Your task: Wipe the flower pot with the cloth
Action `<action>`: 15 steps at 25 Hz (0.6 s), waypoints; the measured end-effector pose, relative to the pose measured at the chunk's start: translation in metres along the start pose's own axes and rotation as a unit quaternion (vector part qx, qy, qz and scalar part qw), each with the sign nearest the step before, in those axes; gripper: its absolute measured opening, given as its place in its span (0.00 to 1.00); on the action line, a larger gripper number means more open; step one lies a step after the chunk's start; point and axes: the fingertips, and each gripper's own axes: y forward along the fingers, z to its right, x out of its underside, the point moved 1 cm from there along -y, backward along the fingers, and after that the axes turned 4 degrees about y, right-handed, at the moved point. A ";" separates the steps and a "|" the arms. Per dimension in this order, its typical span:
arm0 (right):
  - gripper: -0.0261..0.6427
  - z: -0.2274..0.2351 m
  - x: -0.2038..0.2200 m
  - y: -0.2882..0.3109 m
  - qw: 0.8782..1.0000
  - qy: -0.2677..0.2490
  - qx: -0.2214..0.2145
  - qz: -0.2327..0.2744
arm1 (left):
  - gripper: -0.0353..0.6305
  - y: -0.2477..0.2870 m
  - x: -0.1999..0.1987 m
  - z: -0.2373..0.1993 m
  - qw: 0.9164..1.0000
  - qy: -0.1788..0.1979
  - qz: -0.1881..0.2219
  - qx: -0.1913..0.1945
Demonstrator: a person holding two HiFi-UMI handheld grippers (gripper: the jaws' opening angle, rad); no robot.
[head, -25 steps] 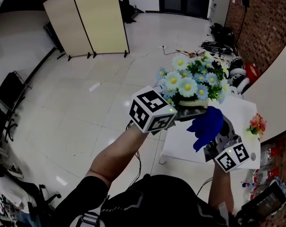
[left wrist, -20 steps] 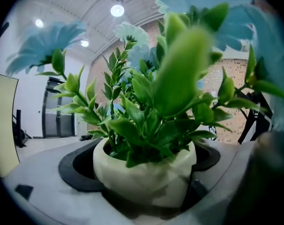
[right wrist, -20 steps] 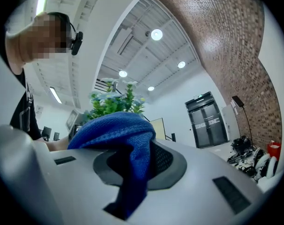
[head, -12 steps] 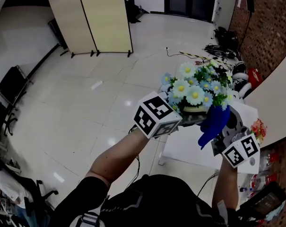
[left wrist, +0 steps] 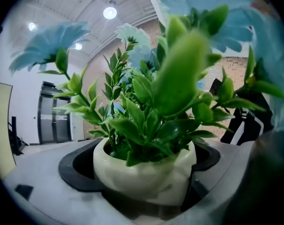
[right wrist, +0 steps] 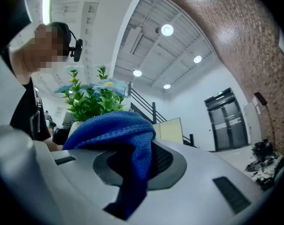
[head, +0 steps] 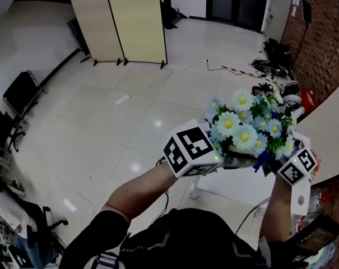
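Head view: left gripper (head: pixel 224 160) holds flower pot (head: pixel 236 159) over white table (head: pixel 231 187); flowers (head: pixel 250 129) hide most of pot. Right gripper (head: pixel 273 165) just beside, blue cloth (head: pixel 263 160) at pot's right side.
Left gripper view: jaws clamped on cream pot.
Right gripper view: jaws pinch cloth; pot close behind.

A beige folding screen (head: pixel 121 21) stands on a glossy pale floor (head: pixel 91 139). A brick wall (head: pixel 326 43) runs along the right.
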 end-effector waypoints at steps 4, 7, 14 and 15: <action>0.11 -0.002 -0.002 0.014 0.996 -0.002 -0.091 -0.005 | 0.89 -0.002 -0.004 0.002 1.000 -0.005 0.001 0.021; 0.11 -0.004 0.000 0.020 0.990 0.011 -0.139 -0.003 | 0.89 -0.005 -0.006 0.004 1.000 0.001 0.000 0.026; 0.11 0.011 0.020 0.023 0.972 0.026 -0.233 -0.001 | 0.89 -0.007 -0.005 0.004 1.000 0.002 -0.003 0.027; 0.11 0.015 0.024 0.019 0.969 0.024 -0.244 0.001 | 0.89 -0.006 -0.005 0.004 1.000 0.000 -0.001 0.031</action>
